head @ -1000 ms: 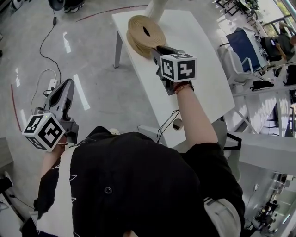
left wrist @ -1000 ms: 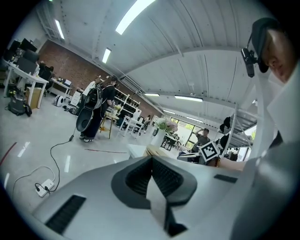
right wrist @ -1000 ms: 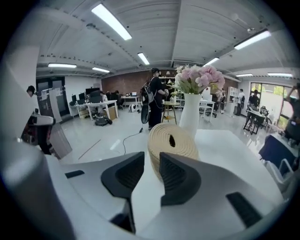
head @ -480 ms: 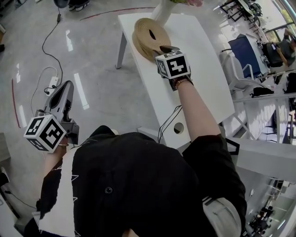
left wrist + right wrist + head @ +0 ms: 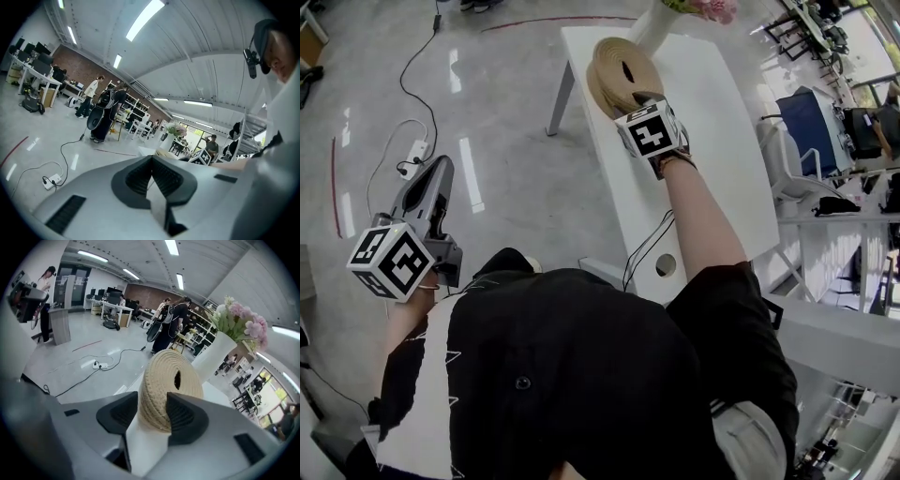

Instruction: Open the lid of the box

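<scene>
Woven rope box (image 5: 619,73) in head view: on white table (image 5: 712,150), toward far end, near vase (image 5: 649,26). right gripper (image 5: 639,97) at box's near edge; left gripper (image 5: 439,169) well apart, over floor. Cubes show black-and-white square markers.

Left gripper view: jaws pressed together, nothing between.

Right gripper view: jaws just been opening, spread wide, box rim between them; lid (image 5: 171,364) shows dark slot.

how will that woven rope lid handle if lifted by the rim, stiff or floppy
The woven lid looks coiled from thick rope: probably light and slightly flexible, not floppy. Its ribbed surface should grip rather than slip. The box sits near the table edge, so a push might slide it.
</scene>
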`<state>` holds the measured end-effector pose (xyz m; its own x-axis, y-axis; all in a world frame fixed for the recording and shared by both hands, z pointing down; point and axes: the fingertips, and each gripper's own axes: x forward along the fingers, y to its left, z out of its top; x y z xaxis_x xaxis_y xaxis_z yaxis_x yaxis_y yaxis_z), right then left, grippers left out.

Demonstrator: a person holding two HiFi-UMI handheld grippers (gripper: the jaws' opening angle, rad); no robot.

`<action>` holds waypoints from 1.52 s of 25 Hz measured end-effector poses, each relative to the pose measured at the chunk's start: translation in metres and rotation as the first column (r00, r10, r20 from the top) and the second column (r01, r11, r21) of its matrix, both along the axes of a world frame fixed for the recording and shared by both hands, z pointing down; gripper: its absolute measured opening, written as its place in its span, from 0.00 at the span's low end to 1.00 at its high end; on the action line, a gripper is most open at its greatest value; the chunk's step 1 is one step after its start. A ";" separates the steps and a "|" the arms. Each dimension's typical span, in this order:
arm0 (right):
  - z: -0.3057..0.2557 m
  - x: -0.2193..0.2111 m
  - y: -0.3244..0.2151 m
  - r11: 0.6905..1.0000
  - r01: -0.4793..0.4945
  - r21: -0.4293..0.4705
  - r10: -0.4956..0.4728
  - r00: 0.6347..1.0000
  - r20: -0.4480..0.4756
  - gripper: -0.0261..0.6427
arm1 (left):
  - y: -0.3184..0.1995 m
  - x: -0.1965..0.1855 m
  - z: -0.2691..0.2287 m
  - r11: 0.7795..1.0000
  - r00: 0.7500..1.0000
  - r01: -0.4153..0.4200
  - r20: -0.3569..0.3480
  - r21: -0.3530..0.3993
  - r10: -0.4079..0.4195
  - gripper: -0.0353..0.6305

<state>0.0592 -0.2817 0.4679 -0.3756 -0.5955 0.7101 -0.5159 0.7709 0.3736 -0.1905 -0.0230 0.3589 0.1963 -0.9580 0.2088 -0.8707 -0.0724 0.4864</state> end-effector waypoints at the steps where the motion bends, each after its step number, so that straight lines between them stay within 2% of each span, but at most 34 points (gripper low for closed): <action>1: 0.001 -0.001 -0.002 1.000 0.006 0.017 -0.006 1.000 -0.010 0.33 | 0.002 -0.003 -0.001 1.000 1.000 0.008 0.006 -0.002 -0.008 0.07; 4: 0.005 -0.002 -0.005 0.998 0.024 0.050 -0.023 0.999 -0.031 0.31 | 0.007 -0.010 -0.001 0.999 0.999 0.035 0.003 -0.014 -0.035 0.07; 7: 0.007 -0.002 -0.006 0.998 0.027 0.049 -0.026 0.999 -0.025 0.30 | 0.005 -0.008 -0.003 1.000 1.000 0.026 0.009 -0.013 -0.026 0.07; 14: 0.003 0.002 -0.005 0.999 0.016 -0.036 -0.017 1.000 -0.020 0.28 | -0.002 -0.001 -0.009 1.000 1.000 -0.002 0.017 -0.005 0.002 0.07; 18: 0.004 0.004 -0.006 0.999 0.017 -0.051 -0.018 1.000 -0.018 0.27 | -0.002 -0.001 -0.008 1.000 1.000 -0.011 0.021 -0.008 0.011 0.07; 31: -0.002 0.010 -0.005 0.983 0.034 -0.182 -0.008 0.989 0.146 0.25 | 0.002 -0.011 -0.010 1.000 0.999 0.016 0.035 -0.007 -0.015 0.07; 38: -0.007 0.008 -0.003 0.968 0.042 -0.245 0.018 0.971 0.240 0.25 | 0.002 -0.016 -0.008 0.999 0.999 0.035 -0.016 -0.020 -0.035 0.07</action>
<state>0.0669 -0.2850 0.4605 -0.5581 -0.4073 0.7229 -0.5565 0.8299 0.0379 -0.2065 -0.0213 0.3509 0.1665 -0.9600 0.2253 -0.8647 -0.0324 0.5012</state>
